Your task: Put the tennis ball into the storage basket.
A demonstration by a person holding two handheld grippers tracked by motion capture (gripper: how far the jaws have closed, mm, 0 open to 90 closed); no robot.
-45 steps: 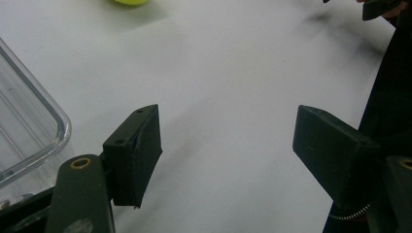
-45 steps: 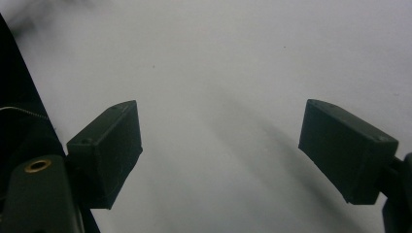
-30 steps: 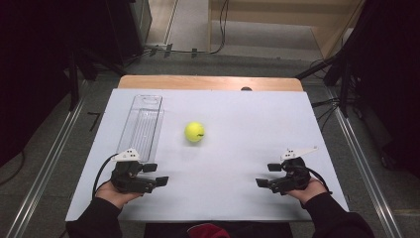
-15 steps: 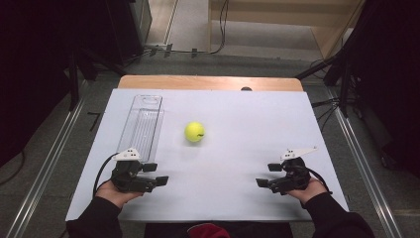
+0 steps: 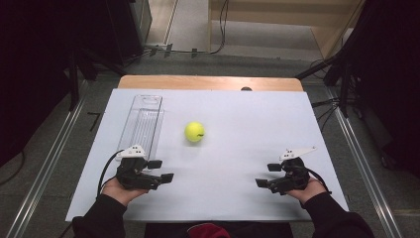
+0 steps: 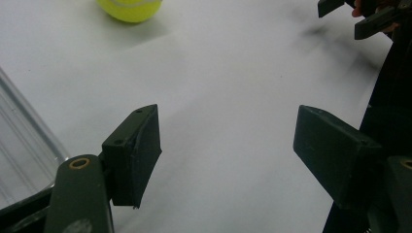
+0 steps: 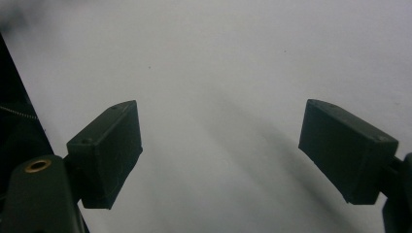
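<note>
Nothing's really started yet as far as I can tell. The tennis ball (image 5: 194, 132) sits loose mid-bench, just beside the clear tray (image 5: 143, 119). Both claws are spread wide and empty: left claw (image 5: 161, 170) is near the tray's close end, ball ahead and inward; right claw (image 5: 268, 175) is well apart.

I get only the lower part of the tennis ball (image 6: 130, 7) in the left gripper view, top edge cuts the rest. Clear tray (image 6: 22, 145) runs off the left edge, just a corner w/ rim. Right gripper (image 6: 362, 17) far off, cropped at the top right corner. Small dark thing (image 5: 246, 89) at the table's (image 5: 237, 198) far edge: too small to ID.
</note>
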